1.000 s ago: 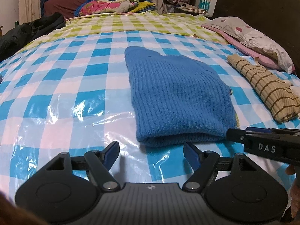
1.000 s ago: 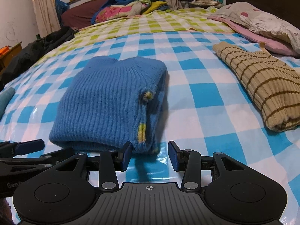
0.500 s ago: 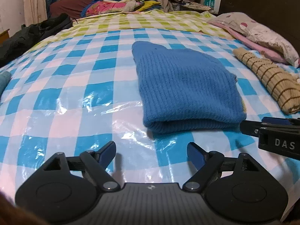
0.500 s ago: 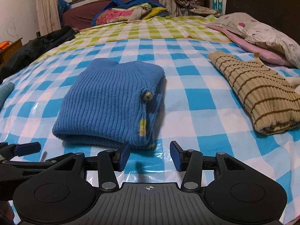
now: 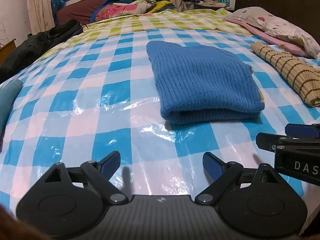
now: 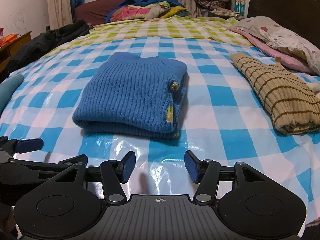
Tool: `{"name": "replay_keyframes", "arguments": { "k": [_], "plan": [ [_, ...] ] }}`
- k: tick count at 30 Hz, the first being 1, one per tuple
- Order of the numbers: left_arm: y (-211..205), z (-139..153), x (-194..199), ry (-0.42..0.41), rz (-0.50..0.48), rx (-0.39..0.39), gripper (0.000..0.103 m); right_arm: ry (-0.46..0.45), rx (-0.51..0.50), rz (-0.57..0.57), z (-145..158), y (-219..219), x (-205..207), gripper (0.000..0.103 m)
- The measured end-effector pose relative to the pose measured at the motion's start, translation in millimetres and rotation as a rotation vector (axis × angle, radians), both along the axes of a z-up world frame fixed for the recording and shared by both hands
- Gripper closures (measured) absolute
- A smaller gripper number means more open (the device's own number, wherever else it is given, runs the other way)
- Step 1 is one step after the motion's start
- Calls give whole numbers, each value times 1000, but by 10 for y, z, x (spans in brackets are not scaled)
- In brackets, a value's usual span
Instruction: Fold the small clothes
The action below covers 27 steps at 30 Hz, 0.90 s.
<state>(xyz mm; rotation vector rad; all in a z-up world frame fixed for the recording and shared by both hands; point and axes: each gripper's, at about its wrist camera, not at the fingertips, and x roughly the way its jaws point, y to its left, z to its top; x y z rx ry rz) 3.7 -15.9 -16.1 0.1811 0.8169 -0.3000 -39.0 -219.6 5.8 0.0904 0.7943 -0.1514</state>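
A folded blue knit sweater (image 5: 202, 84) lies on the blue checked plastic sheet (image 5: 90, 108); it also shows in the right wrist view (image 6: 134, 94). My left gripper (image 5: 161, 165) is open and empty, near the front edge, short of the sweater. My right gripper (image 6: 159, 167) is open and empty, also short of the sweater. The right gripper shows at the right of the left wrist view (image 5: 290, 138). The left gripper shows at the left of the right wrist view (image 6: 24, 146).
A folded beige striped sweater (image 6: 280, 96) lies to the right, with pillows (image 6: 280, 40) behind it. Dark clothes (image 5: 40, 42) lie at the left, a teal garment (image 5: 8, 100) at the left edge, and piled bedding (image 6: 144, 10) at the far end.
Both grippers have drawn back from the blue sweater toward the front edge. The sweater lies still. Both stay open.
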Motion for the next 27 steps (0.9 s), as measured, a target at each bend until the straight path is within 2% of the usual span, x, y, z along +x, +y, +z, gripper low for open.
{"name": "replay_keyframes", "arguments": {
  "k": [7,13,27],
  "plan": [
    [39,8,-125,-24,7,17,4,-1,12,3,-10,56,-141,47],
    [136,41,-166,-18,22,-33,3,12,21,4,-54,96,-270,44],
    [131,-37,-346,-24,6,12,3,37,53,-39,-162,85,-405,43]
  ]
}}
